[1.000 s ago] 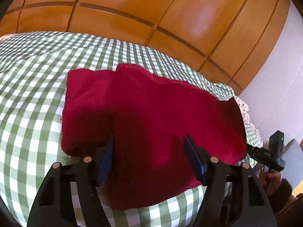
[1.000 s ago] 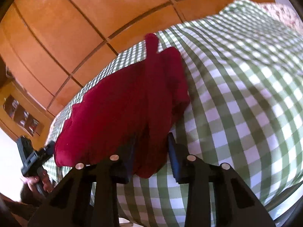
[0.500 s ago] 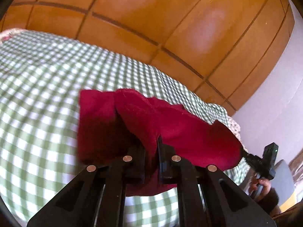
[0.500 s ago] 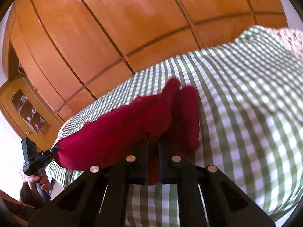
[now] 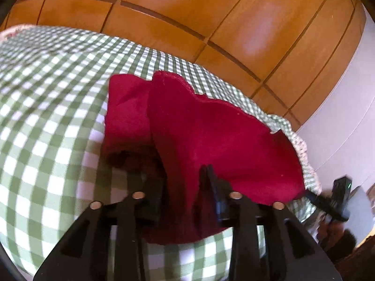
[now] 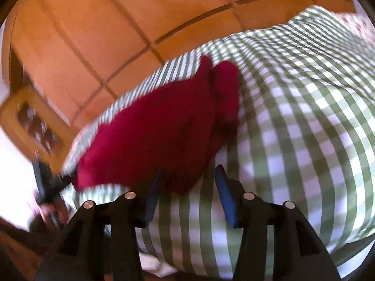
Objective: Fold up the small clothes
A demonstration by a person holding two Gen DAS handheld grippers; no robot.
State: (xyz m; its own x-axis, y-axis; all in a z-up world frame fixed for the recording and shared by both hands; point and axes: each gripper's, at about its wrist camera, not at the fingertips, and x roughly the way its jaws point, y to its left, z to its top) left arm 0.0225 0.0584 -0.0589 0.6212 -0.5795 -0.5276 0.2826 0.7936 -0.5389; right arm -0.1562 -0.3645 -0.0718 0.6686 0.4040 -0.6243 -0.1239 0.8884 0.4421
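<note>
Red garment (image 5: 206, 135) lies mid-frame on green checked cloth (image 5: 46, 121), one layer folded over another. We see left gripper (image 5: 185, 187) at lower centre, jaws opening, red fabric bunched between them; pad contact unclear. Right gripper (image 6: 187, 187), lower centre of its view, jaws opening, garment edge just beyond, nothing gripped. Wooden panels (image 5: 187, 11) fill top.

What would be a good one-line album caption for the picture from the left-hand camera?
Left gripper, jaws opening, straddles the near edge of a red garment lying on a green checked bedspread.
</note>
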